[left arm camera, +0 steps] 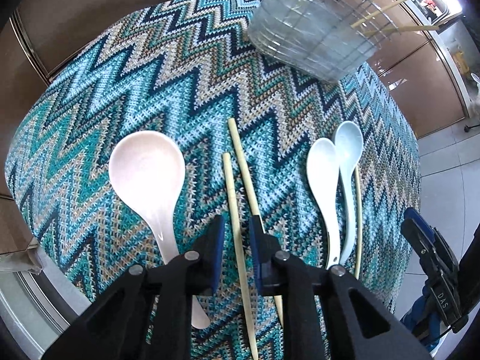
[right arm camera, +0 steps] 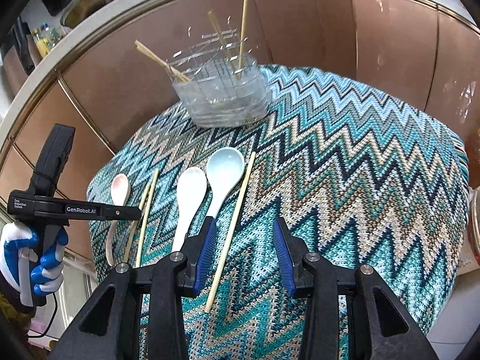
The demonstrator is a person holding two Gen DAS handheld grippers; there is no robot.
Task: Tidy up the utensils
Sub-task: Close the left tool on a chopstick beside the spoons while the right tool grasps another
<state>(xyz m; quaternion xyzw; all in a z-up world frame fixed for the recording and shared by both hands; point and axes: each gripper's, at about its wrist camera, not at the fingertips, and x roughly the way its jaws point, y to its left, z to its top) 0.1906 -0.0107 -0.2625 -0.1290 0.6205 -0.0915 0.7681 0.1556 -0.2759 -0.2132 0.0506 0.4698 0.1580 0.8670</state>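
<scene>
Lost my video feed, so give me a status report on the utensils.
Left tongs open, straddling a chopstick. Right tongs open over another chopstick. Three spoons on cloth; holder has chopsticks. Nothing blocking.

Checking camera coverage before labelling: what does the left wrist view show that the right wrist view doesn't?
Only the left wrist view shows the left tongs open astride a chopstick. Only the right wrist view shows the gloved hand and the right tongs open. Both show the pink spoon, white spoon, pale blue spoon and clear holder.
</scene>
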